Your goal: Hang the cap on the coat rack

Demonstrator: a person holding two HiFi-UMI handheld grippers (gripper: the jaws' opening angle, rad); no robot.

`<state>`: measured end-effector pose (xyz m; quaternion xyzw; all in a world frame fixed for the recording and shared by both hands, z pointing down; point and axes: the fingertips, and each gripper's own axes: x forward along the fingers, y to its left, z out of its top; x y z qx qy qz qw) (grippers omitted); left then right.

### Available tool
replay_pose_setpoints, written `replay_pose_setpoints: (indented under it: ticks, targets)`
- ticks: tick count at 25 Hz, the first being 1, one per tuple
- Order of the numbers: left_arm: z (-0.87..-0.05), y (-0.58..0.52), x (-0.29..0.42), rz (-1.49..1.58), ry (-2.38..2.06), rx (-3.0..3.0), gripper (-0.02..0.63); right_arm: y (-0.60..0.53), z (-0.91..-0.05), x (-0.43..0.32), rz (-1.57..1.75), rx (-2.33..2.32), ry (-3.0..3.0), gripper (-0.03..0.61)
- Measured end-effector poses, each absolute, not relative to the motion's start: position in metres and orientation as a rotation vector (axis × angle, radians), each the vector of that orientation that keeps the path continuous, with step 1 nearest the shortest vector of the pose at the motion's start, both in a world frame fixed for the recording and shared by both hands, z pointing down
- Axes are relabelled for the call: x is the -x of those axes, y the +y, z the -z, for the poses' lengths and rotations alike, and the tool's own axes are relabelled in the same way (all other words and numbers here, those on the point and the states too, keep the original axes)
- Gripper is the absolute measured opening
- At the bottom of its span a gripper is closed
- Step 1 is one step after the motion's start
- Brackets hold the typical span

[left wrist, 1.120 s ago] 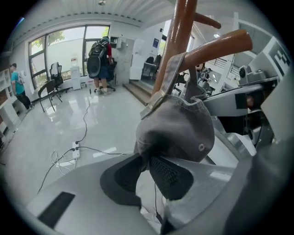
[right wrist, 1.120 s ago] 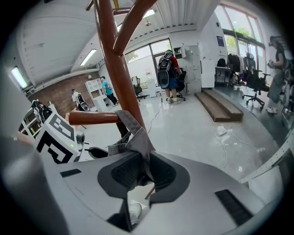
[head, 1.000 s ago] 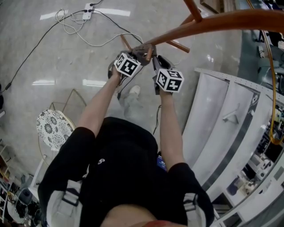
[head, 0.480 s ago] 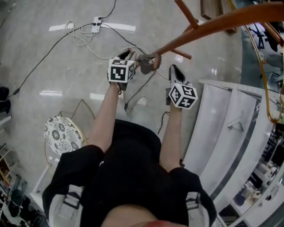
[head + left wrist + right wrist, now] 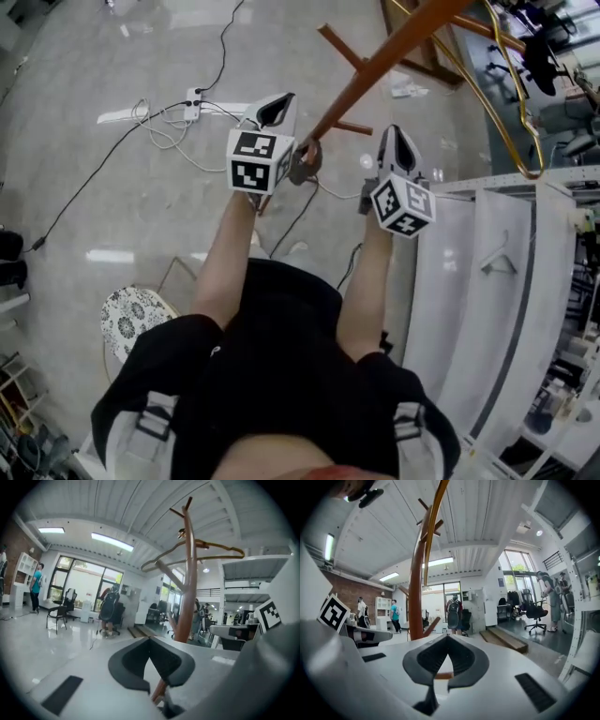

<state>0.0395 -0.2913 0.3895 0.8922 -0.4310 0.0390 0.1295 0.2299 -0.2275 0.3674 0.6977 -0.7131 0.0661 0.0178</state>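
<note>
Glossy floor (image 5: 103, 197), left gripper (image 5: 275, 106), right gripper (image 5: 397, 142) held forward, flanking coat rack (image 5: 375, 63)

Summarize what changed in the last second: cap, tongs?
Both grippers were together on the cap a second ago. They let it go and drew back, spreading apart: the left gripper is now to the cap's left and the right gripper to its right. Both tongs are now shut and empty. Unchanged: the cap hangs on a peg of the coat rack.
</note>
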Motion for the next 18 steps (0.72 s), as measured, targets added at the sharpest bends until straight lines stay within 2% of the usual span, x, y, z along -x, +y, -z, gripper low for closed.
replay_pose_setpoints:
  ticks: [8,18]
  targets:
    - [-0.325,-0.273,-0.055,0.003,-1.259,-2.766,-0.001,-0.231,-0.318,-0.186,-0.051,-2.039,-2.399,-0.005]
    - [-0.312,-0.275,-0.050,0.038,-1.246,-2.804,-0.001,-0.233,-0.302,-0.171,0.005,-2.027,-2.454,-0.005]
